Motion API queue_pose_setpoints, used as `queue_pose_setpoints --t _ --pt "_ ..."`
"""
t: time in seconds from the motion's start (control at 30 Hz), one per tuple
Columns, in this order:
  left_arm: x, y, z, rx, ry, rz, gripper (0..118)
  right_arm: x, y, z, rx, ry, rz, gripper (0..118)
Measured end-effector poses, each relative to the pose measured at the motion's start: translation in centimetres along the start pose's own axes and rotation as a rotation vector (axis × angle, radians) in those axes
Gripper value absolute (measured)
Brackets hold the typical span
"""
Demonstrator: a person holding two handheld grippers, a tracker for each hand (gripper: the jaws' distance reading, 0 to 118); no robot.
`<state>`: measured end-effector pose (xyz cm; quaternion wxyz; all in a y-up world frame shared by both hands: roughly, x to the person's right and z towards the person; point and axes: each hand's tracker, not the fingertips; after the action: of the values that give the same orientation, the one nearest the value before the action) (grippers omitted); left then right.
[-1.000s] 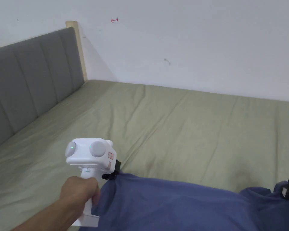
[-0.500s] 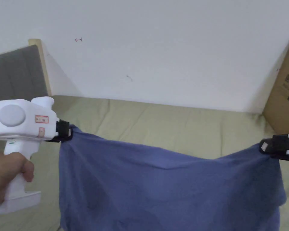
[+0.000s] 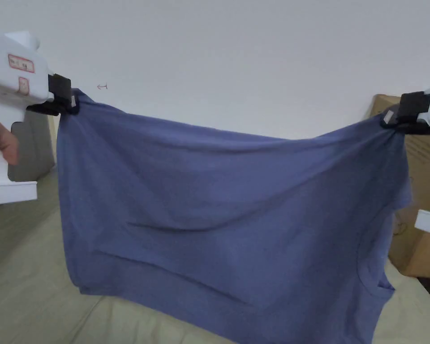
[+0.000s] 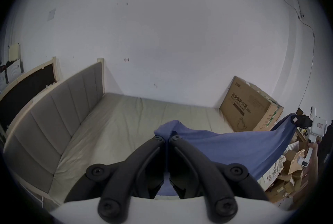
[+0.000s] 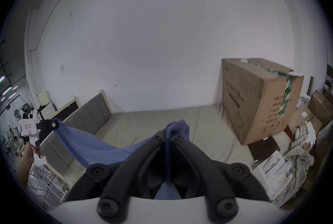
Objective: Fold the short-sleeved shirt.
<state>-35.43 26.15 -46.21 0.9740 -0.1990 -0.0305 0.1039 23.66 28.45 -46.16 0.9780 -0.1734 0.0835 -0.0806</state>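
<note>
My left gripper (image 3: 68,104) at ten o'clock pinches one corner of the blue shirt (image 3: 227,215). My right gripper (image 3: 391,117) at two o'clock pinches the other. The shirt hangs spread above the bed (image 3: 26,286).

Looks like a makeshift bedroom set inside a storage or warehouse space, not a lived-in home. Bed (image 4: 126,130) with an olive sheet and a grey padded headboard (image 4: 54,119) in a raw wood frame sits against a bare, scuffed white wall (image 3: 236,58). Large taped cardboard box (image 5: 259,101) stands at the bed's far end. Flattened cartons and loose packaging (image 4: 288,170) are piled beside it, plus crumpled checked cloth (image 5: 297,154). Open hall with strip lights (image 5: 7,90) at far left.
</note>
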Motion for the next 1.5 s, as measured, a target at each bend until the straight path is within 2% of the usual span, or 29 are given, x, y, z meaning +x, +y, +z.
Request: queue_pose_setpoints --t 0.4,0.77,1.17,1.5 --pt "1.3 6.4 1.3 0.085 0.057 0.025 3 -2.5 7.6 -1.0 0.094 -0.036 -0.023 2" --pt "1.1 9.4 -4.2 0.092 0.098 0.070 3 -3.4 11.1 -7.6 0.105 -0.067 -0.021 2" --pt "1.1 10.1 -8.9 0.086 0.121 0.047 3 -3.4 11.9 -14.0 0.095 -0.088 -0.029 2" --pt "-1.1 5.3 -11.0 0.034 0.102 0.072 3 -3.0 8.0 -15.6 0.041 -0.076 -0.007 2"
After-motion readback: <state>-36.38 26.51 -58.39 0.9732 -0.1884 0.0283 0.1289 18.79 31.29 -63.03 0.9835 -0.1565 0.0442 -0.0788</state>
